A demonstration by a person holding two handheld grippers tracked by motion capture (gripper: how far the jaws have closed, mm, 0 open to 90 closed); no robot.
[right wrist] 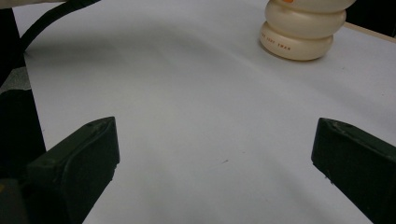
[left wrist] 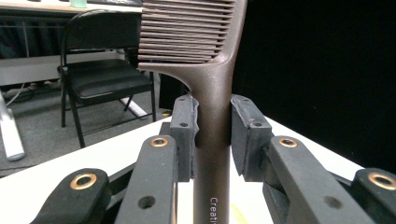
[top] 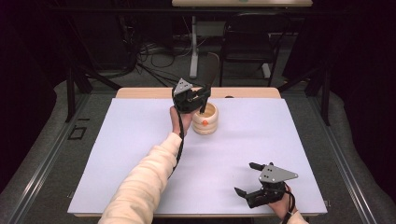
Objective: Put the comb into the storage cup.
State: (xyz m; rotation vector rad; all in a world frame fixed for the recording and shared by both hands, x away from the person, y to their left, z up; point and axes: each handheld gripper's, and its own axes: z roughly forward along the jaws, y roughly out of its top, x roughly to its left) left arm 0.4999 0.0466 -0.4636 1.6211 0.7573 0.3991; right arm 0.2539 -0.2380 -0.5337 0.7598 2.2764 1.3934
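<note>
My left gripper (top: 201,97) is shut on the handle of a brown comb (left wrist: 212,116), with the pads (left wrist: 184,126) pressed on both sides. The comb stands upright with its teeth at the top. Its lower end (top: 203,110) hangs at the mouth of a cream ridged cup (top: 205,122) that bears an orange mark, at the far middle of the table. My right gripper (top: 245,178) rests near the front right edge, open with nothing between its jaws (right wrist: 215,154). That cup (right wrist: 301,32) stands far ahead of it.
A white mat (top: 140,140) covers the wooden table. Behind the table stand a black folding chair (top: 250,42), a desk leg and loose cables on the floor. The chair (left wrist: 102,79) also appears past the comb.
</note>
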